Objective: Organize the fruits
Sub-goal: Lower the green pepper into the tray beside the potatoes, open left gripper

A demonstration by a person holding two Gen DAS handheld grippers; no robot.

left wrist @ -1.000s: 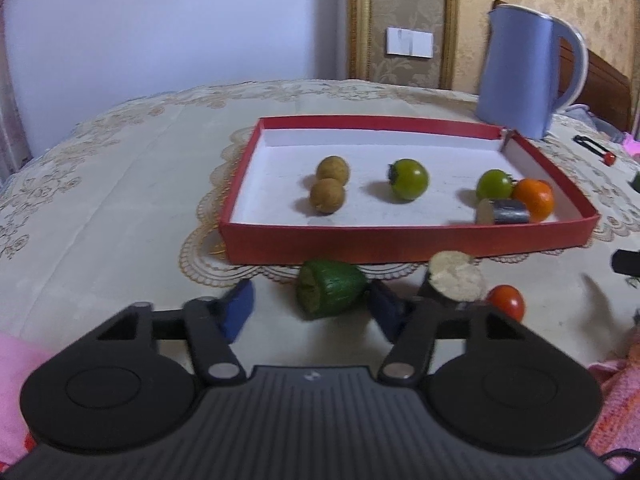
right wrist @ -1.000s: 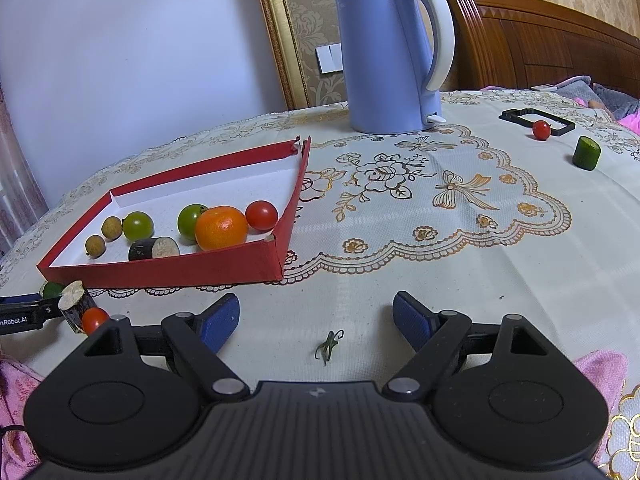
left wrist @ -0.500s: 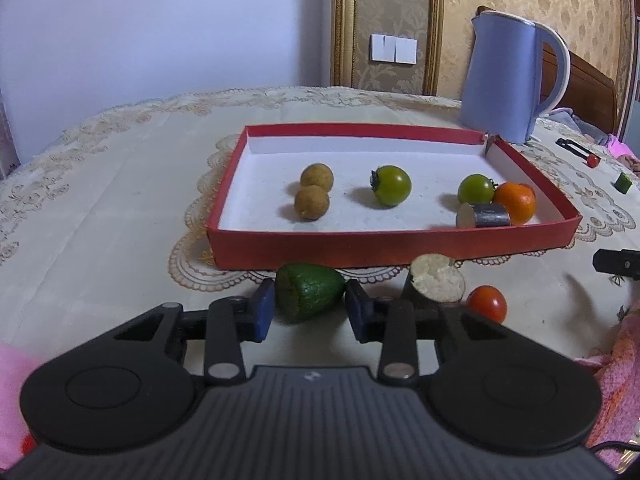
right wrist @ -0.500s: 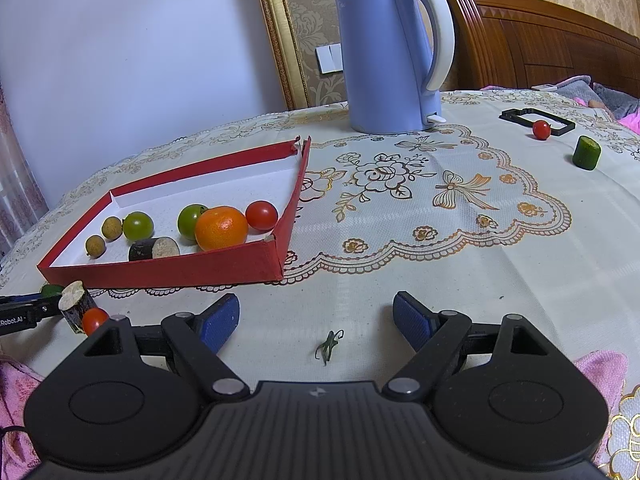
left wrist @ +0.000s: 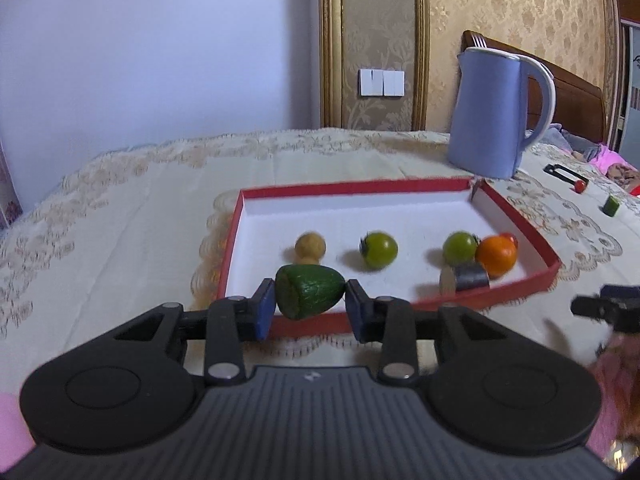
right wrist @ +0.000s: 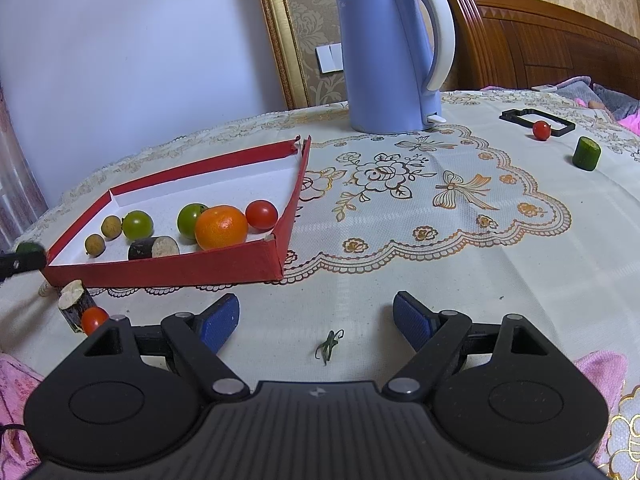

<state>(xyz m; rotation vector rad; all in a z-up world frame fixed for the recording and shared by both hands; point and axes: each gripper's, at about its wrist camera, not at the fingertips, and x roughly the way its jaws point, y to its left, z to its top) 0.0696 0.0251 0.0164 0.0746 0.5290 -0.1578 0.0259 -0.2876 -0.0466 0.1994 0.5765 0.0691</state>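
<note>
My left gripper is shut on a green cucumber end piece, lifted in front of the near wall of the red tray. The tray holds two brown longans, two green tomatoes, an orange, a red tomato and a dark cut stick. My right gripper stands open over bare tablecloth, with only a small green stem lying between its fingers. A second cut stick and a red tomato lie outside the tray's near left corner.
A blue kettle stands behind the tray. At the far right lie a black frame, a red tomato and a green cucumber piece. Pink cloth lies at the table's near edge.
The left gripper closed on the green cucumber piece and lifted it off the cloth; it now hangs in front of the tray. The right gripper has not moved.
</note>
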